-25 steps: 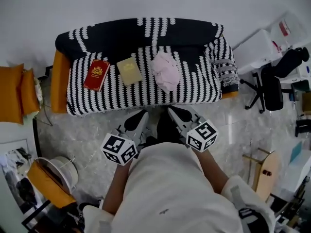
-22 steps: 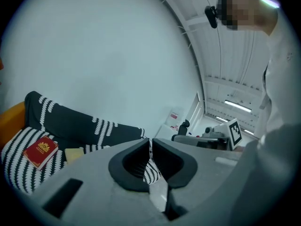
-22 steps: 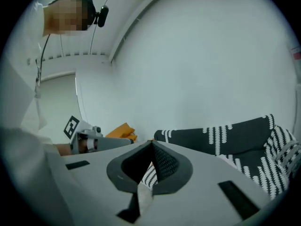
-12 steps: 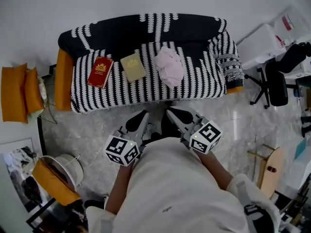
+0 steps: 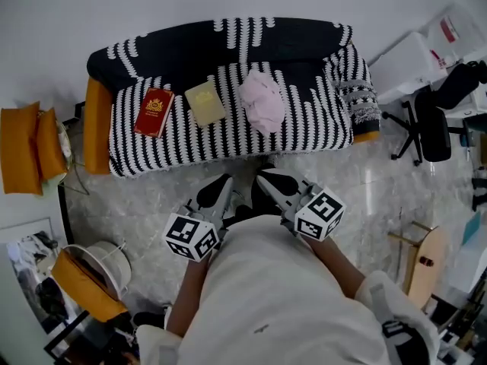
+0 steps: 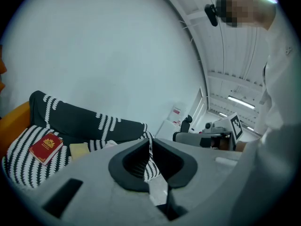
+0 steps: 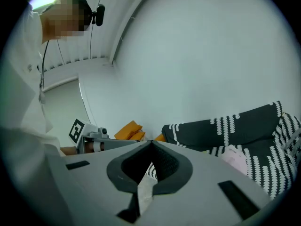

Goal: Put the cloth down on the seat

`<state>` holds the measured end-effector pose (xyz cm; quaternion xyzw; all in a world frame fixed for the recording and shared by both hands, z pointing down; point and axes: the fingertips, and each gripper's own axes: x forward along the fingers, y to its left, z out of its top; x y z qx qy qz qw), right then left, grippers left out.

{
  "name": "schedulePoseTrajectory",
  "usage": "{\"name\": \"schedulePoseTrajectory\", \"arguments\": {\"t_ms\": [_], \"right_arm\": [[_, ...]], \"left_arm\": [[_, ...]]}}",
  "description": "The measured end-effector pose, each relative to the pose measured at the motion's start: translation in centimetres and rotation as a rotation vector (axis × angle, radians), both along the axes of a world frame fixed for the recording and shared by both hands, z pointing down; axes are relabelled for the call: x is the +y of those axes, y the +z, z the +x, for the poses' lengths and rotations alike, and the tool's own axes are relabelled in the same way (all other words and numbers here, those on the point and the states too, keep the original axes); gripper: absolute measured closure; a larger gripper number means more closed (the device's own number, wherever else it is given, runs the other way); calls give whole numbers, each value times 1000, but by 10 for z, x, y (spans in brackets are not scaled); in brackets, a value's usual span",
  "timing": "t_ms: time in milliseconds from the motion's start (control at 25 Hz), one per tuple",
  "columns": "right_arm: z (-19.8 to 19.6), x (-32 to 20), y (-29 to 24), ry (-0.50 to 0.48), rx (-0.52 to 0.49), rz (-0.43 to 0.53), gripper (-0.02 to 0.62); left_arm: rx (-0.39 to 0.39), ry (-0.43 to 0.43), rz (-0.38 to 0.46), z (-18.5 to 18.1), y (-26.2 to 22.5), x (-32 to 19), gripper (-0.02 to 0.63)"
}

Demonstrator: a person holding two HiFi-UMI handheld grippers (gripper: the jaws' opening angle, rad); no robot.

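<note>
The pink cloth (image 5: 262,102) lies crumpled on the seat of a sofa (image 5: 183,139) that is draped in a black and white striped cover. It also shows in the right gripper view as a pale pink heap (image 7: 235,158). My left gripper (image 5: 220,184) and right gripper (image 5: 267,178) hang side by side over the floor just in front of the sofa, well short of the cloth. Both are shut, tips touching, with nothing between them (image 6: 149,143) (image 7: 151,145).
A red book (image 5: 154,112) and a cream book (image 5: 205,103) lie on the seat left of the cloth. Orange cushions (image 5: 29,146) sit at the left, an office chair (image 5: 430,124) at the right, a skateboard (image 5: 418,268) and a white basket (image 5: 103,268) on the marble floor.
The head view has shifted slightly. Both grippers stay shut in front of the sofa, the right one drifting a little. The cloth has not moved.
</note>
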<state>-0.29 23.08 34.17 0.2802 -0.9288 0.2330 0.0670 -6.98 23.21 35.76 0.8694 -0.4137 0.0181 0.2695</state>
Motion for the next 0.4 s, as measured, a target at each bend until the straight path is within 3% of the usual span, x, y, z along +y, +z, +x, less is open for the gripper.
{"name": "schedulePoseTrajectory", "arguments": {"t_ms": [400], "right_arm": [[5,-6,1,-14,-3,3,588]], "left_arm": [[-7,27,-15,13,4,-5,577]]}}
